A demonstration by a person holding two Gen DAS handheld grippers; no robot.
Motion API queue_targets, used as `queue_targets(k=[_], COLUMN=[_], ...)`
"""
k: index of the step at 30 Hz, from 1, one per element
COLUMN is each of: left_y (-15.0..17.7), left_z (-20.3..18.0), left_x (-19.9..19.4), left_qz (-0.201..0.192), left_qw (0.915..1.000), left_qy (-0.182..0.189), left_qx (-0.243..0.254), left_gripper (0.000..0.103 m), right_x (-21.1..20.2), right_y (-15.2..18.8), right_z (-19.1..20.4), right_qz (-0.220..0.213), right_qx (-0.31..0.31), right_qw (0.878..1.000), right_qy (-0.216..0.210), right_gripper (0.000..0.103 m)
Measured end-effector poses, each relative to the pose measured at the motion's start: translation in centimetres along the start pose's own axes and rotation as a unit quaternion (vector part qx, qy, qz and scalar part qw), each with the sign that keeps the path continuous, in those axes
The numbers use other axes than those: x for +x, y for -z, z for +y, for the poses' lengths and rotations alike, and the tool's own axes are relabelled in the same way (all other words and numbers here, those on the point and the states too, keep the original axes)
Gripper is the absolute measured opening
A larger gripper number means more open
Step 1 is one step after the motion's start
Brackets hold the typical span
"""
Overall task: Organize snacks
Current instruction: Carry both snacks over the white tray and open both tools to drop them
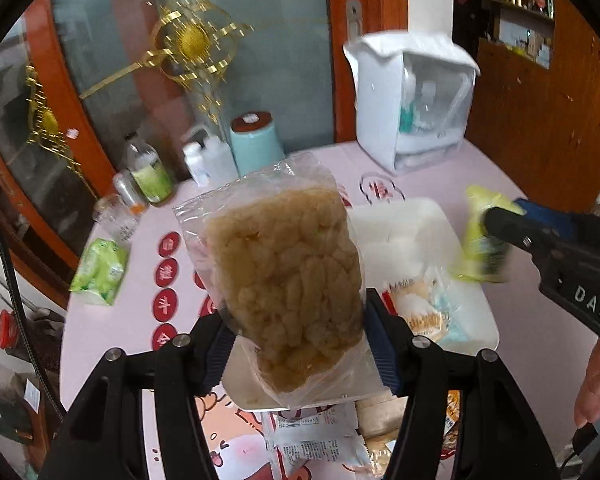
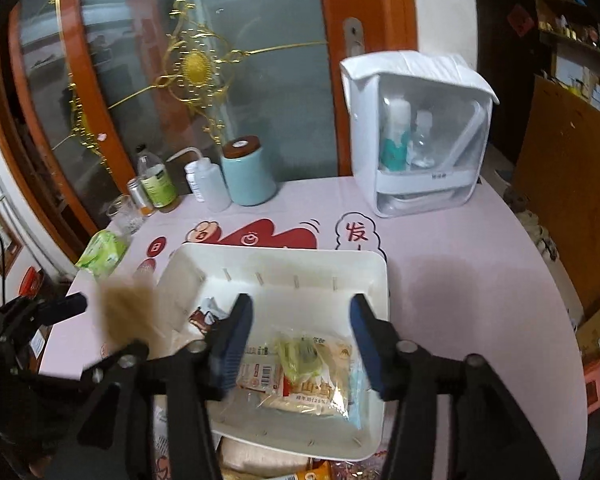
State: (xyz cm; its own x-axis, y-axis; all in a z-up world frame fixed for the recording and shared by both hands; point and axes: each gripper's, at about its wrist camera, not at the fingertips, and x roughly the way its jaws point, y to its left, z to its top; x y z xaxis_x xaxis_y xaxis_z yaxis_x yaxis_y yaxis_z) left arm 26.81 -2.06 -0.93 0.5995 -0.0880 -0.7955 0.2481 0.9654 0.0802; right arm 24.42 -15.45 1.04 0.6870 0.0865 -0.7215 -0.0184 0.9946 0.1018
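My left gripper (image 1: 300,344) is shut on a clear bag of tan puffed snacks (image 1: 288,276) and holds it upright above the near left edge of the white tray (image 1: 400,220). The bag shows as a tan blur in the right wrist view (image 2: 128,312). My right gripper (image 2: 300,344) is open above the tray (image 2: 276,264). A small yellow-green packet (image 2: 300,356) lies under it on wrapped snacks (image 2: 312,388) in the tray. In the left wrist view the same packet (image 1: 484,236) is blurred at the right gripper's fingertips (image 1: 500,220).
The pink tablecloth (image 2: 460,280) bears a white toiletry bag (image 2: 416,132), a teal canister (image 2: 248,172), bottles (image 2: 156,184) and a green tissue pack (image 2: 104,250). More snack packets (image 1: 316,440) lie at the table's near edge, in front of the tray.
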Motion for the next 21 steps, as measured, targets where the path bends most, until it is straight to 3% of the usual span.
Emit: queue_targets(k=[1,3,11,21], left_y=[0.1,0.4,1.1,1.8], left_z=[0.1,0.2,1.3,3.6], left_x=[0.8,1.7,2.9,-0.4], left_qz=[0.011,0.018,0.036,0.014], left_qw=[0.9999,0.9998,0.9993,0.9992], left_qy=[0.004,0.009,0.011,0.002], left_qx=[0.001,0.004,-0.002,-0.038], left_gripper=[0.079,0.091,0.091,0.091], right_x=[0.1,0.2,-0.3,-3.3], right_y=[0.1,0.2,0.9,2.7], right_z=[-0.1,-0.5,-0.9,-0.3], right_qz=[-0.001,0.001,0.013,0.015], right_qx=[0.004,0.014,0.032,0.017], right_qw=[1.0,1.0,0.999,1.0], right_qy=[0.003,0.006,0.004,-0.004], right_gripper=[0.059,0.06,0.06,0.06])
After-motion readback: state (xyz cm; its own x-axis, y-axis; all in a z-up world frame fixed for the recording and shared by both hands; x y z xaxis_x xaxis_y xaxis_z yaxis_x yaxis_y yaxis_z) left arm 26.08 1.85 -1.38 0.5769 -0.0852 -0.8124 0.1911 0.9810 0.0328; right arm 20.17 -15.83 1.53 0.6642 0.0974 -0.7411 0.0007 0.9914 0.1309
